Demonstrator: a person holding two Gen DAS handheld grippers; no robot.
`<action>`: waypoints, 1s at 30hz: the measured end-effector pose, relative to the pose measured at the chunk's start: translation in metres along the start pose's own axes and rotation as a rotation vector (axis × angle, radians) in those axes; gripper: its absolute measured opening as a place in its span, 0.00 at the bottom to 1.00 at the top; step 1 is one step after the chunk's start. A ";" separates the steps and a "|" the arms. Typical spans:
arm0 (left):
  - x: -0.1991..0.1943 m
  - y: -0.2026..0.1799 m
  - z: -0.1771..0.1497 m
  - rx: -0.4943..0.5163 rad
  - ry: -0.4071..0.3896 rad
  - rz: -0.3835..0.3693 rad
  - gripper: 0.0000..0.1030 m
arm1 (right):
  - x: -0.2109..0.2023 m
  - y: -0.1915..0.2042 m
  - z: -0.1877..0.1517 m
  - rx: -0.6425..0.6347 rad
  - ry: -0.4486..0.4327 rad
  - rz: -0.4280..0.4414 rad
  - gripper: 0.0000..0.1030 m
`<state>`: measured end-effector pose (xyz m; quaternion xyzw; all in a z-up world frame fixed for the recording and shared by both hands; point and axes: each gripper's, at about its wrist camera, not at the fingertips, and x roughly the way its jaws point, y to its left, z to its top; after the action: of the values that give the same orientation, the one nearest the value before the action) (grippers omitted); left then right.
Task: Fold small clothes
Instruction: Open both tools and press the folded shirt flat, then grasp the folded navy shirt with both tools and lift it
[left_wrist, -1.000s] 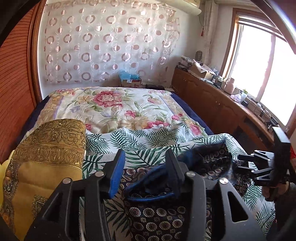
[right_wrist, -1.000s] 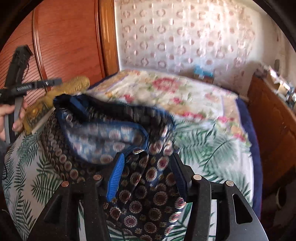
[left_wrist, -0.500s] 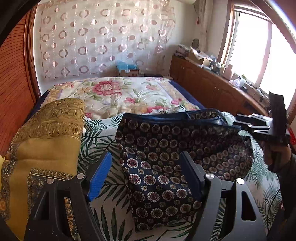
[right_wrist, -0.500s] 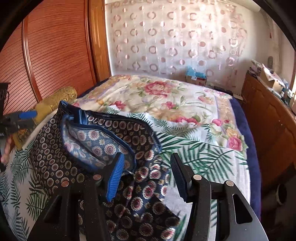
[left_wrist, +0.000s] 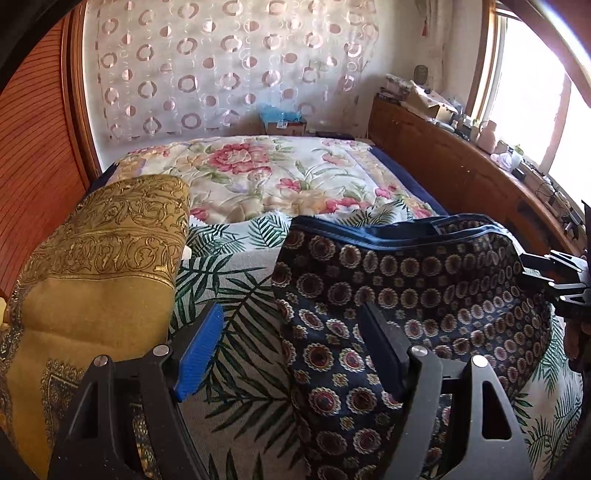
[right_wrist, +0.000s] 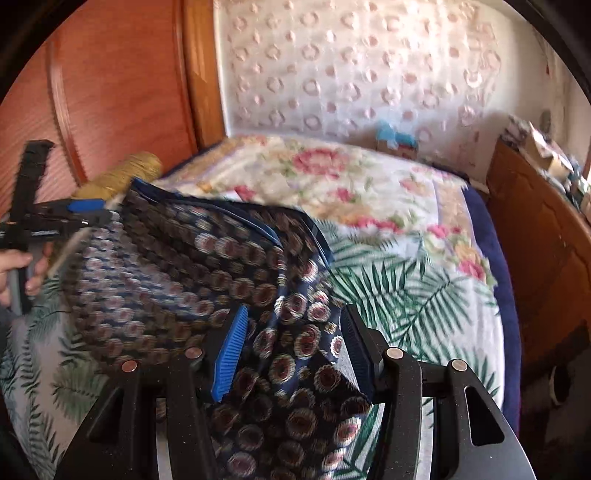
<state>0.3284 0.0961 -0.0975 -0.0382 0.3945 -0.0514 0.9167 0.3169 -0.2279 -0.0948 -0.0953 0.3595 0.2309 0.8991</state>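
Note:
A dark navy garment (left_wrist: 406, 295) with round medallions and a blue hem lies spread on the palm-leaf sheet (left_wrist: 236, 295). Its right end is pulled up toward my right gripper (left_wrist: 554, 284) at the frame's edge. My left gripper (left_wrist: 291, 314) is open and holds nothing: one finger hangs over the garment's left edge, the other over the sheet. In the right wrist view the garment (right_wrist: 192, 258) bunches up between the pads of my right gripper (right_wrist: 295, 314), which is shut on it, and a fold hangs below. My left gripper (right_wrist: 74, 214) shows at the far left, in a person's hand (right_wrist: 14, 266).
A gold embroidered cushion (left_wrist: 103, 266) lies left of the garment. A floral quilt (left_wrist: 258, 173) covers the far half of the bed. A wooden cabinet (left_wrist: 461, 177) with clutter runs along the right under the window, and wood panelling (right_wrist: 110, 92) stands on the left.
My left gripper let go of the garment's blue hem, opened wide and sank toward the bed. The garment's left side dropped onto the sheet. The right gripper kept its hold.

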 end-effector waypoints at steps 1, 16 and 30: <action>0.003 0.001 0.000 -0.001 0.010 0.003 0.74 | 0.007 -0.003 0.000 0.020 0.015 0.002 0.53; 0.026 -0.006 -0.003 0.009 0.132 -0.066 0.51 | 0.033 -0.012 0.010 0.113 0.070 0.055 0.53; 0.027 -0.005 -0.002 0.002 0.128 -0.105 0.40 | 0.042 -0.009 0.009 0.118 0.073 0.015 0.74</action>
<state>0.3453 0.0877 -0.1172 -0.0547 0.4496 -0.1021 0.8857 0.3537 -0.2176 -0.1173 -0.0480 0.4056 0.2124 0.8877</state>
